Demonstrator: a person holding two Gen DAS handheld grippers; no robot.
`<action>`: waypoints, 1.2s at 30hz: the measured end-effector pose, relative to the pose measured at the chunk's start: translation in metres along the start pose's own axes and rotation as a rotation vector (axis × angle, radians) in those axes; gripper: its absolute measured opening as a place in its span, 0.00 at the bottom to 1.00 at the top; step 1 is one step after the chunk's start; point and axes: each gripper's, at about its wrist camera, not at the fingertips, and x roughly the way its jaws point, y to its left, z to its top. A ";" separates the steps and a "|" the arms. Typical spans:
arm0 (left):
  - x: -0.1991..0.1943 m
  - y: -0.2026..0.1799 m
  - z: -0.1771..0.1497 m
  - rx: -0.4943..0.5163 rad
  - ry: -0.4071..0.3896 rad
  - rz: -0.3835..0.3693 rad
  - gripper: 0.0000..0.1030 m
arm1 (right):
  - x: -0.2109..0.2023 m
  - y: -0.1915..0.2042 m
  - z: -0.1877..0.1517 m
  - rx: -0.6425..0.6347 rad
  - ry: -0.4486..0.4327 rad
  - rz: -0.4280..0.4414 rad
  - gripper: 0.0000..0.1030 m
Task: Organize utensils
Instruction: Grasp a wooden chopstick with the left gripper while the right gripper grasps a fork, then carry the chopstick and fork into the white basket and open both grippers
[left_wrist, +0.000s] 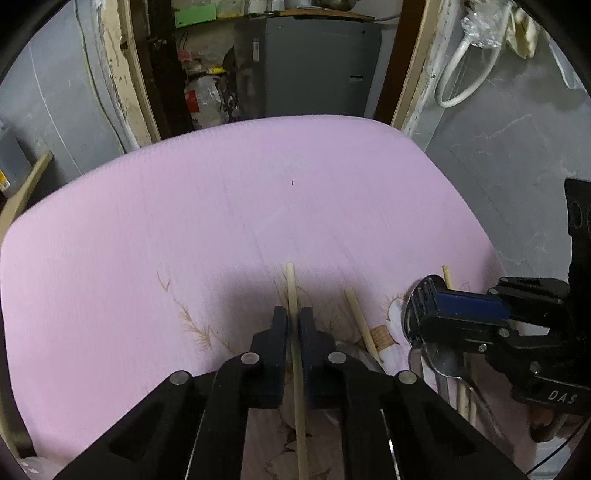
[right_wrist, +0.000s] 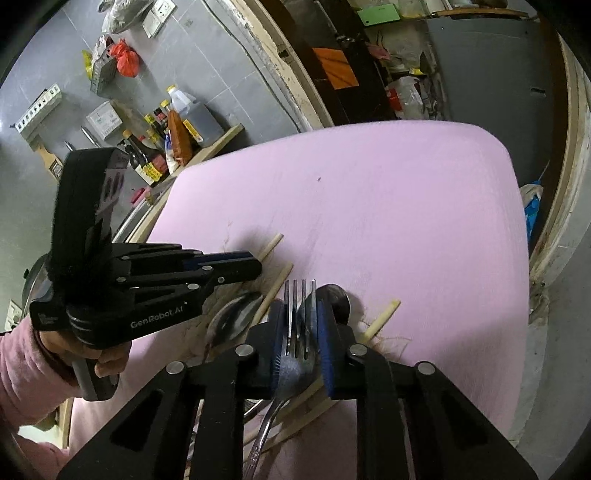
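Observation:
A pink cloth (left_wrist: 221, 206) covers the table. My left gripper (left_wrist: 294, 317) is shut on a wooden chopstick (left_wrist: 291, 284), which runs down between the pads and points away from me. A second chopstick (left_wrist: 360, 321) lies just to its right. My right gripper (right_wrist: 301, 325) is shut on a metal fork (right_wrist: 300, 295), tines pointing forward. Two spoons (right_wrist: 236, 314) (right_wrist: 338, 299) and loose chopsticks (right_wrist: 277, 286) (right_wrist: 380, 317) lie under and around it. The right wrist view shows the left gripper (right_wrist: 256, 266) close by on the left, held by a hand in a pink sleeve.
Sauce bottles (right_wrist: 155, 162) stand on a wooden shelf beyond the table's left edge. A grey cabinet (left_wrist: 306, 62) and a cluttered doorway are behind the table's far edge. A white hose (left_wrist: 458, 74) hangs on the right wall. The far half of the cloth (right_wrist: 388, 192) is bare.

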 end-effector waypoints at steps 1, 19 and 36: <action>-0.001 0.001 0.001 -0.005 0.004 -0.007 0.06 | -0.003 0.000 0.001 0.014 -0.006 0.007 0.05; -0.073 0.007 -0.029 -0.085 -0.122 -0.116 0.05 | -0.075 0.052 -0.011 -0.035 -0.179 -0.132 0.02; -0.176 0.027 -0.047 -0.157 -0.456 -0.197 0.05 | -0.160 0.134 -0.011 -0.101 -0.511 -0.312 0.02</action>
